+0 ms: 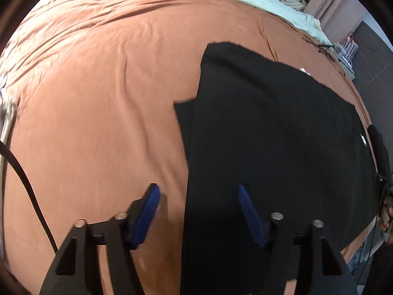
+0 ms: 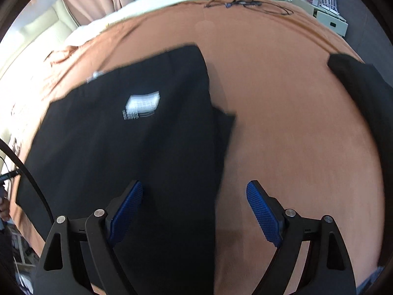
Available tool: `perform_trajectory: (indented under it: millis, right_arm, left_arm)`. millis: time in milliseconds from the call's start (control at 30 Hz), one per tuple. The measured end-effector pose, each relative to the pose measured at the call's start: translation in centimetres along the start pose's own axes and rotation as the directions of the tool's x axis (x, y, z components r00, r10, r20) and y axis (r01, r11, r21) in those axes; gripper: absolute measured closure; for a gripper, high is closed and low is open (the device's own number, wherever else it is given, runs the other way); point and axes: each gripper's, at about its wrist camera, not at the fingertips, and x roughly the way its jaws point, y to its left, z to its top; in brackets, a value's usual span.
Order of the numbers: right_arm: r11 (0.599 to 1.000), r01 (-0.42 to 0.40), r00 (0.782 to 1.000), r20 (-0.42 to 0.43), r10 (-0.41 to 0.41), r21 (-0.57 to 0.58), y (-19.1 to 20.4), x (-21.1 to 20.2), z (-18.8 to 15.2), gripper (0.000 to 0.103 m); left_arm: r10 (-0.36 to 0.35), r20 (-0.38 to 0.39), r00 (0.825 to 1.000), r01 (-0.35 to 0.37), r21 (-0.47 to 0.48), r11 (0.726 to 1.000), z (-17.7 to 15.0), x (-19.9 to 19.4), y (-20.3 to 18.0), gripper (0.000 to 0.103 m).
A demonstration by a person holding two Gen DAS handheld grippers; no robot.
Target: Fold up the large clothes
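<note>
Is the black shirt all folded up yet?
Not yet. The black shirt lies on the orange sheet as a long strip, sides seemingly folded in. Both the left gripper and right gripper are open over its edges, holding nothing. Folding it shorter looks left.

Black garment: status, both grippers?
Left gripper open, empty. Right gripper open, empty. Black garment partly folded on orange sheet. Cables far off.
</note>
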Motion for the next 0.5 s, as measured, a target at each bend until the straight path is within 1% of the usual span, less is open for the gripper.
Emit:
perform_trajectory:
  millis: [33,100,133,200,300,367,433,467,500]
  right_arm:
    - [1.0,-0.001,1.0,-0.006,0.001,0.006,-0.2,0.0,-0.4,0.017]
    - [1.0,-0.004,1.0,-0.019,0.005,0.028,-0.8,-0.3,-2.1,0.017]
    - [0.999,-0.005,1.0,-0.025,0.006,0.039,-1.1,-0.4,-3.0,0.017]
    - [0.999,-0.004,1.0,-0.018,0.005,0.05,-1.7,-0.9,-4.3,0.017]
    - [0.997,0.01,1.0,-0.003,-0.01,0.072,-2.6,-2.0,-5.8,0.017]
    - [0.996,0.018,1.0,-0.003,-0.018,0.088,-3.1,-2.5,-6.2,0.017]
    - [0.994,0.027,1.0,-0.008,-0.026,0.106,-3.3,-3.7,-6.7,0.017]
    - [0.994,0.032,0.999,-0.007,-0.031,0.108,-3.2,-4.2,-7.0,0.019]
    - [0.994,0.031,1.0,-0.001,-0.031,0.108,-3.0,-5.1,-7.0,0.026]
  left_arm:
    - [-0.01,-0.013,1.0,0.01,-0.01,1.0,-0.8,0.0,0.2,0.051]
    - [-0.013,-0.032,0.999,0.013,-0.018,1.0,-2.0,0.0,0.4,0.059]
    - [-0.006,-0.04,0.999,0.005,-0.016,1.0,-2.8,0.1,0.6,0.061]
    - [0.007,-0.032,0.999,-0.008,-0.025,1.0,-3.9,-0.1,0.9,0.061]
    - [0.026,-0.026,0.999,-0.026,-0.031,0.999,-5.3,-0.5,1.3,0.067]
    - [0.047,-0.027,0.999,-0.047,-0.021,0.999,-6.2,-0.9,1.4,0.069]
    - [0.055,-0.032,0.998,-0.055,-0.028,0.998,-6.8,-1.5,1.8,0.073]
    - [0.053,-0.033,0.998,-0.054,-0.034,0.998,-7.0,-1.9,1.9,0.074]
    - [0.048,-0.026,0.999,-0.049,-0.044,0.998,-7.2,-2.4,2.1,0.075]
